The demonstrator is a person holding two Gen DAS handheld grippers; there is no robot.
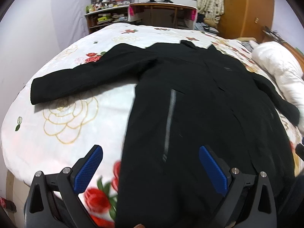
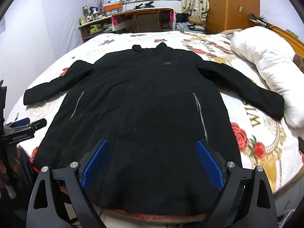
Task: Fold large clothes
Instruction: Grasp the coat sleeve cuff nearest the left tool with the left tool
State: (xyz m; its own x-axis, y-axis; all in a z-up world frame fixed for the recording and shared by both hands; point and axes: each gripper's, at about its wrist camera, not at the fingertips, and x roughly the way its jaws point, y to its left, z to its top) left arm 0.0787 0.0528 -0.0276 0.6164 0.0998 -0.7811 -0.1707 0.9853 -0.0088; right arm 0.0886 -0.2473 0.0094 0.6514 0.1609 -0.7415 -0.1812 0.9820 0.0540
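A long black coat [image 2: 144, 102] lies spread flat, front up, on the bed, collar at the far end, both sleeves out to the sides. It also shows in the left wrist view [image 1: 190, 102]. My left gripper [image 1: 150, 163] is open above the coat's near left hem, holding nothing. It also shows at the left edge of the right wrist view [image 2: 28, 124]. My right gripper [image 2: 152, 159] is open over the middle of the near hem, holding nothing.
The bed has a white sheet with red roses [image 2: 247, 138]. A white duvet roll [image 2: 266, 72] lies along the right side, touching the coat's right sleeve end. A desk [image 2: 144, 17], cluttered shelves [image 2: 93, 22] and a wooden wardrobe [image 2: 231, 5] stand beyond the bed.
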